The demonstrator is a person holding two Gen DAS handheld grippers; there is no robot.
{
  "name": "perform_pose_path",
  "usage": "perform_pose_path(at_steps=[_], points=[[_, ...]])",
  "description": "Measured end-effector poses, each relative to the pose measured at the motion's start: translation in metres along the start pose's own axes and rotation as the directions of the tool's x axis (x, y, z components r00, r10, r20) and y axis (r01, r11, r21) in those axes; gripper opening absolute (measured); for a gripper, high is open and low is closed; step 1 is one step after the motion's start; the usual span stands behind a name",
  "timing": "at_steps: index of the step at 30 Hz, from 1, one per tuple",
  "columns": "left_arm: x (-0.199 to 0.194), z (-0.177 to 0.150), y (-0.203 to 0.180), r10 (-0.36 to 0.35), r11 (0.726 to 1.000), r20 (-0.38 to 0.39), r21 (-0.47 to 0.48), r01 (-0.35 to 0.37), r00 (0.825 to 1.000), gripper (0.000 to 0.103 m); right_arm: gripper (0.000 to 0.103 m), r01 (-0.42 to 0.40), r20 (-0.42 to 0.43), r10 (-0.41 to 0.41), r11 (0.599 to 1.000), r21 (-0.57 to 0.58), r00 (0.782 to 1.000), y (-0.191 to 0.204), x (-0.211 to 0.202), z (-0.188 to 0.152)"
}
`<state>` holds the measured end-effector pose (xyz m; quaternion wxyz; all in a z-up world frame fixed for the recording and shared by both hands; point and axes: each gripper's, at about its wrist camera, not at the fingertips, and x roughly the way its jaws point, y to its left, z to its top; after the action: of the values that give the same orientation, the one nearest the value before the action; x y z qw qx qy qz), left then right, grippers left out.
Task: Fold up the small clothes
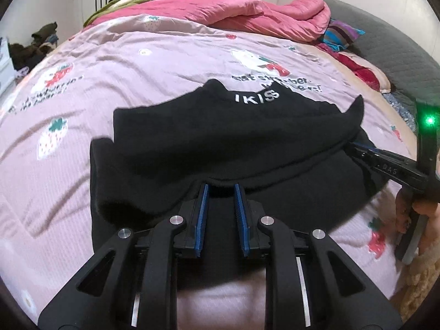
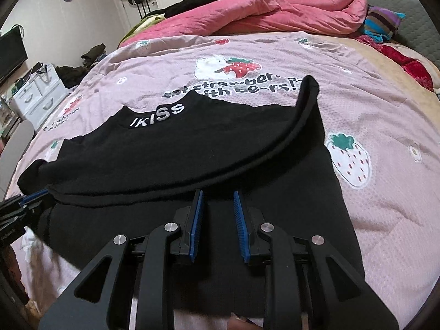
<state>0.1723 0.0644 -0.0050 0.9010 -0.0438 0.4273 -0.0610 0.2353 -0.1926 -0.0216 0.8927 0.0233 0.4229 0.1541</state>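
Observation:
A black garment (image 1: 220, 143) with white "IKISS" lettering lies on the pink strawberry bedspread, its upper part folded over the lower part; it also shows in the right wrist view (image 2: 192, 159). My left gripper (image 1: 221, 188) is open, its blue-padded fingertips at the folded hem near the garment's middle. My right gripper (image 2: 218, 195) is open, its tips at the same folded edge. The right gripper shows from the side in the left wrist view (image 1: 354, 148), at the garment's right edge. The left gripper shows in the right wrist view (image 2: 38, 195), at the garment's left edge.
The pink bedspread (image 1: 137, 63) covers the bed. A rumpled pink quilt (image 2: 275, 11) and dark clothes lie at the far end. A striped cushion (image 2: 382, 24) and grey headboard are far right. A white drawer unit (image 2: 38, 96) stands on the left.

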Motion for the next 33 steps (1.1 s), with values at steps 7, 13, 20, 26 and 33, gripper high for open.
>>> perform_pose_path(at_steps=[7, 13, 20, 26, 33], points=[[0.018, 0.018, 0.008, 0.093, 0.995, 0.069, 0.029, -0.096, 0.993, 0.014, 0.022, -0.001, 0.026, 0.001, 1.0, 0.009, 1.0, -0.002, 0.015, 0.026], [0.018, 0.047, 0.022, 0.164, 0.986, 0.157, -0.001, -0.166, 0.974, 0.021, 0.022, 0.026, 0.05, -0.025, 1.0, -0.014, 0.998, -0.003, 0.02, 0.042], [-0.023, 0.066, 0.047, 0.231, 0.973, 0.287, -0.079, -0.217, 0.93, 0.027, 0.029, 0.066, 0.114, -0.065, 0.998, -0.009, 0.991, -0.015, 0.014, 0.056], [-0.051, 0.07, 0.077, 0.2, 0.974, 0.288, -0.164, -0.158, 0.936, 0.042, 0.038, 0.097, 0.109, -0.102, 0.994, 0.047, 0.989, -0.036, 0.01, 0.058], [0.007, 0.057, 0.11, 0.158, 0.954, 0.075, -0.267, -0.133, 0.985, 0.042, 0.047, 0.137, 0.051, -0.144, 0.983, 0.119, 0.988, -0.063, 0.023, 0.06]])
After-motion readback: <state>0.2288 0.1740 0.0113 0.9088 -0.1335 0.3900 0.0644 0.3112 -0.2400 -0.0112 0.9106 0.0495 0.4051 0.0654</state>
